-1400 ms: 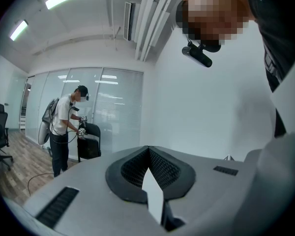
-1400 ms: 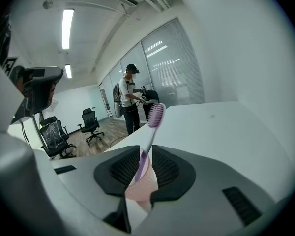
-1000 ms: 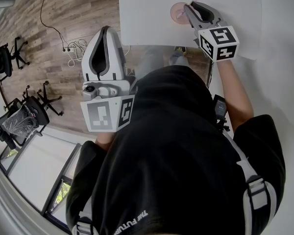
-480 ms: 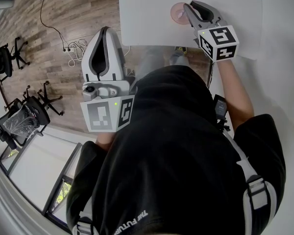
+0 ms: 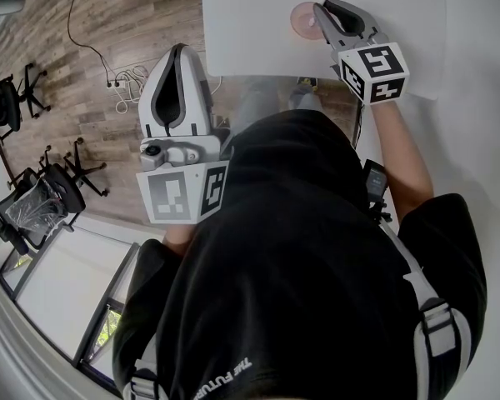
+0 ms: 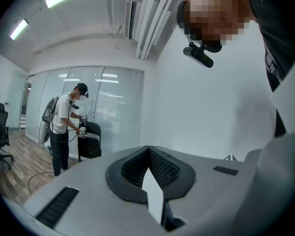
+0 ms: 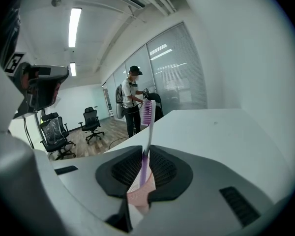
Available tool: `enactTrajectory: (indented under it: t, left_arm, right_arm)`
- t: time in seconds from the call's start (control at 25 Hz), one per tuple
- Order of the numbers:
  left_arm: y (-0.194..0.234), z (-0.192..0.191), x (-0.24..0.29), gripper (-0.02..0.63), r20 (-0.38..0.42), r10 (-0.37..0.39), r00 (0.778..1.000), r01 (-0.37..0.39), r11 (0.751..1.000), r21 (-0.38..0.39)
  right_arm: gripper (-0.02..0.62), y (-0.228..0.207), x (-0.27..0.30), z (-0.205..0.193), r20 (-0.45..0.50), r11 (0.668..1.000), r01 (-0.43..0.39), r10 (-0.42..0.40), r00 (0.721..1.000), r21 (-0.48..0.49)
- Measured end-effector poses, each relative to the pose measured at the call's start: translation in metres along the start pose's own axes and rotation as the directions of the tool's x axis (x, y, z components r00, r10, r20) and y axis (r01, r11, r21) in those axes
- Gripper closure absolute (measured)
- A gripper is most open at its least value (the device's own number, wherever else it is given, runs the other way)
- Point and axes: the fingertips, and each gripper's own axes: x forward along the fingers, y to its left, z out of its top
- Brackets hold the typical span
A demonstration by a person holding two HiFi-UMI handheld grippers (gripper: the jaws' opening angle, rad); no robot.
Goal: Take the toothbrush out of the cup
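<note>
Toothbrush stands near upright, purple bristle head on top, handle running down between the jaws of the right gripper, which are closed on it at about mid-handle. Its lower end looks to be inside the pink cup, whose rim shows just below the jaws, so by my read the brush is gripped but not yet out. The grip sits above the rim, probably so the jaws clear the cup and the brush can go straight up without dragging it along. In the head view the cup stands near the far end of the white table, with the right gripper reaching over it from the person's side and the brush head poking out past the jaw tips. Nothing braces the cup; it is free-standing, so a slanted pull could tip it. Left gripper has its jaws together on nothing, held off the table's edge over the wood floor, parked out of the way since this is a one-gripper job. Background: another person with grippers by the blinds, and office chairs. Next is likely a vertical lift.
</note>
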Motion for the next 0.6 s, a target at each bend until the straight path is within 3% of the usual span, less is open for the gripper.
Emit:
enactTrajectory:
  t: [0.6]
  left_arm:
    - [0.0015,0.0056,-0.0018,0.598,0.009,-0.018,1.0,0.017,1.0,0.012]
  right_arm:
    - [0.548,0.0093,-0.0025,0.0087,0.013,1.0,-0.008,0.009,1.0,-0.029]
